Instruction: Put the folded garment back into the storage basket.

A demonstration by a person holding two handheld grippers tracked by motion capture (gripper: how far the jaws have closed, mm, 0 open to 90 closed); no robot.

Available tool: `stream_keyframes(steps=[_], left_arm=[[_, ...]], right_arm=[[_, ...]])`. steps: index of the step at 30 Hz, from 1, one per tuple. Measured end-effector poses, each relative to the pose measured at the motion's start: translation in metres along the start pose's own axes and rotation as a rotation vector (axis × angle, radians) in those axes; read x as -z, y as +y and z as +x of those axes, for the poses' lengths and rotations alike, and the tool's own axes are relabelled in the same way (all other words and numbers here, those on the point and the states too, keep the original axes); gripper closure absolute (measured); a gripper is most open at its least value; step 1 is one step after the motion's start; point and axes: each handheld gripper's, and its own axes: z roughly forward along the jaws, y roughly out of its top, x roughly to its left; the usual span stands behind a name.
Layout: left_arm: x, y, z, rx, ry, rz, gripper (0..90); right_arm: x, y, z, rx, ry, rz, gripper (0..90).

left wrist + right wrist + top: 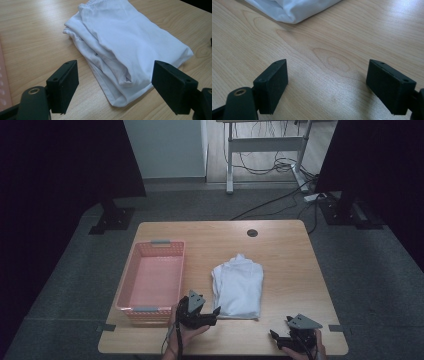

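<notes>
A folded white garment [238,286] lies in the middle of the wooden table [280,250]. My left gripper [212,316] hovers at its near left corner, open, with the garment's [120,42] folded corner lying between and just beyond its jaws [116,85]. My right gripper [276,336] sits open near the table's front right edge, over bare wood [328,82]. A corner of the garment [292,7] shows at the top of the right gripper view, well ahead of the jaws.
A pink plastic basket [150,307] with grey handles stands empty on the table's left side, right beside my left hand. A round cable hole [252,233] sits near the far edge. Black stands and cables lie on the floor beyond.
</notes>
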Motion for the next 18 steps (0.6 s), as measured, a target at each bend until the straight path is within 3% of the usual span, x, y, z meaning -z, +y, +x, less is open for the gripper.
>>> stream_keyframes(steps=[18], left_arm=[[-0.011, 0.004, 0.007, 0.012, 0.015, 0.013, 21.3]], right_arm=[[0.0, 0.0, 0.0, 0.0, 0.0, -0.001, 17.5]])
